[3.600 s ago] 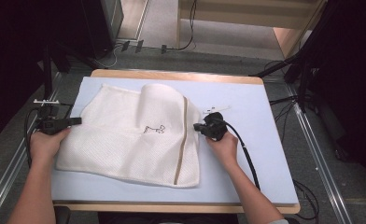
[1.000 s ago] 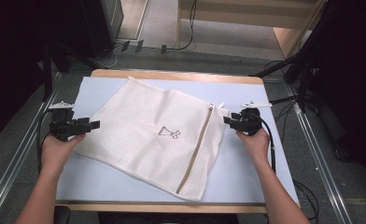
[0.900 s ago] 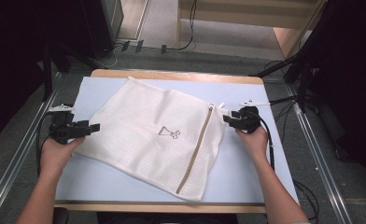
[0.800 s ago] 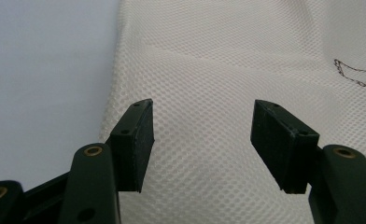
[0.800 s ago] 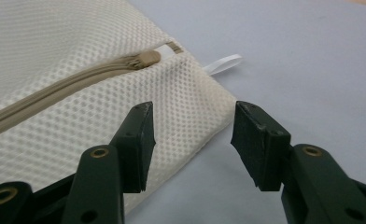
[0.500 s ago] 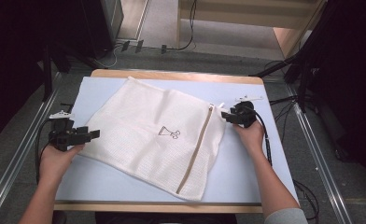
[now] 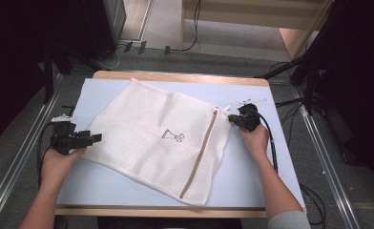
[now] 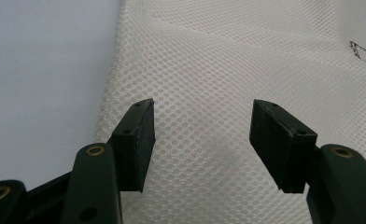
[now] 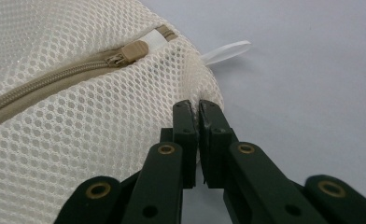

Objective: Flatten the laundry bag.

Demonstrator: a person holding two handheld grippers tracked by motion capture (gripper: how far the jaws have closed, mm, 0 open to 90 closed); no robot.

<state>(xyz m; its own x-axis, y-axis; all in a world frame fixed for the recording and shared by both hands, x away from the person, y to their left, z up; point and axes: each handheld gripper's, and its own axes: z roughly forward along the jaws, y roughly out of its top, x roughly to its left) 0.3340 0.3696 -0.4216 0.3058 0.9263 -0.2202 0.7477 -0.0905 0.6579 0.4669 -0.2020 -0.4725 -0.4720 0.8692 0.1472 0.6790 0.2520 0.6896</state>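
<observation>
So the white mesh laundry bag is lying flat across the middle of the blue-topped desk, tan zipper running down its right side. The right gripper is pinched together on the bag's edge, right by the zipper pull and a little white loop. The left gripper sits over the bag's left edge with its jaws wide apart, holding nothing.

lab, railed test table, floor cables
</observation>
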